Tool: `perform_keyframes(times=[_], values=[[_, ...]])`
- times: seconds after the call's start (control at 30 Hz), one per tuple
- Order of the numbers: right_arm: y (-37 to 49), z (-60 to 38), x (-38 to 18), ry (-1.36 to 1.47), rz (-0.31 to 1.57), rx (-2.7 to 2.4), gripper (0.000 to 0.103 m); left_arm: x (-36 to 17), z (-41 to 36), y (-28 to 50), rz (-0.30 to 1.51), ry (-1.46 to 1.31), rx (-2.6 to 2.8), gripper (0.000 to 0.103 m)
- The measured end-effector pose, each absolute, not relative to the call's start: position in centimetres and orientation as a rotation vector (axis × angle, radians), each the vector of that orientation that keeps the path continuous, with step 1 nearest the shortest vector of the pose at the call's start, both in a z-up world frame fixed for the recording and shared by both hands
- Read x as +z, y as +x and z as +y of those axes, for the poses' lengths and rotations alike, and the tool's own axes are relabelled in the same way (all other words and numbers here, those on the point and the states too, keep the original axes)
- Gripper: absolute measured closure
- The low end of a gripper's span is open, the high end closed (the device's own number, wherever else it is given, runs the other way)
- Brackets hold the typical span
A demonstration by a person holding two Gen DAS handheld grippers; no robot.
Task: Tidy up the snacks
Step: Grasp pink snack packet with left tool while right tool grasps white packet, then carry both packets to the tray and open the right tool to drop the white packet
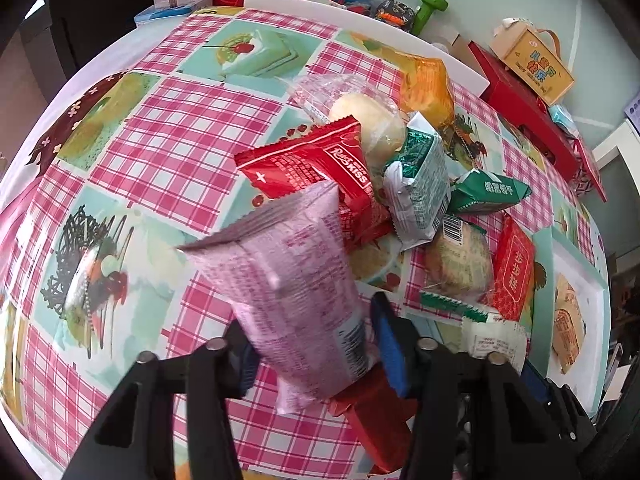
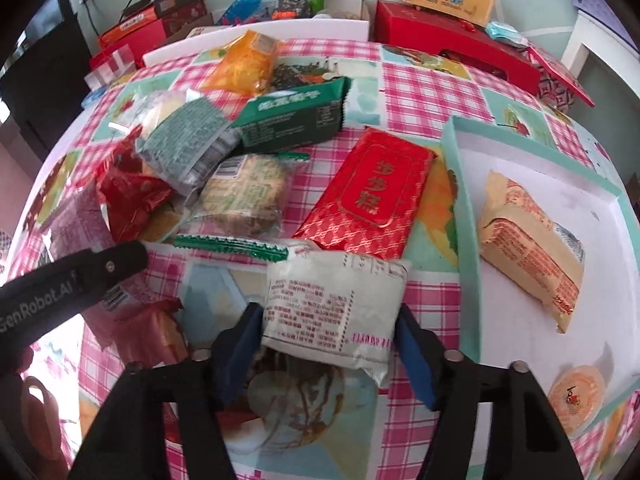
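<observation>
My left gripper (image 1: 312, 356) has its fingers clamped on a pink snack pack (image 1: 288, 280), low in the middle of the left view. The pack sticks up and away from me, lifted over the desk (image 1: 160, 128). My right gripper (image 2: 328, 344) has its fingers set wide on both sides of a white snack pack (image 2: 336, 308), low in the middle of the right view. I think they press its sides, but I cannot tell how hard.

I judge the step is to carry these two packs to the teal tray (image 2: 460, 184) at the right of the right view. A tan snack pack (image 2: 532, 248) and a small orange jelly cup (image 2: 576, 396) lie in it already. To do it well, I should squeeze softly, lift slowly, and miss the red pack (image 2: 368, 192) just beside the tray. The rest of the snacks sit in a pile (image 2: 208, 160) at the upper left.
</observation>
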State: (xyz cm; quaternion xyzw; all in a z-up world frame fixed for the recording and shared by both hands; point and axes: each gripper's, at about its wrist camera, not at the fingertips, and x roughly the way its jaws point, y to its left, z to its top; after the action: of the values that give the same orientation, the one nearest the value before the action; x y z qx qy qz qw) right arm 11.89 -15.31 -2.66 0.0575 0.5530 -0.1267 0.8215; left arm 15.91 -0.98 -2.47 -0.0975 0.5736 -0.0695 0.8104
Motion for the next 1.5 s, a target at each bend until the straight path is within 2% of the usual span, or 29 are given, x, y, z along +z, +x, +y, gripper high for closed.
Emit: perform_keyframes(times=[0.33, 1.0, 1.27, 1.5], values=[[10.8, -17.2, -0.6, 0.211, 1.107, -0.289, 0.042, -1.1, 0.1, 15.3, 1.184, -0.251, -0.158, 0.062], [8.7, -18.9, 3.9, 0.289, 0.959, -0.299, 0.045, 3.3, 0.7, 14.4, 1.055, -0.298, -0.172, 0.063], [7.4, -20.7, 6.1, 0.319, 0.880, -0.342, 0.045, 5.4, -1.8, 13.7, 0.998, -0.281, -0.268, 0.063], [4.4, -25.3, 8.1, 0.374, 0.793, -0.485, 0.045, 7.4, -6.9, 12.3, 0.949, -0.216, -0.413, 0.063]])
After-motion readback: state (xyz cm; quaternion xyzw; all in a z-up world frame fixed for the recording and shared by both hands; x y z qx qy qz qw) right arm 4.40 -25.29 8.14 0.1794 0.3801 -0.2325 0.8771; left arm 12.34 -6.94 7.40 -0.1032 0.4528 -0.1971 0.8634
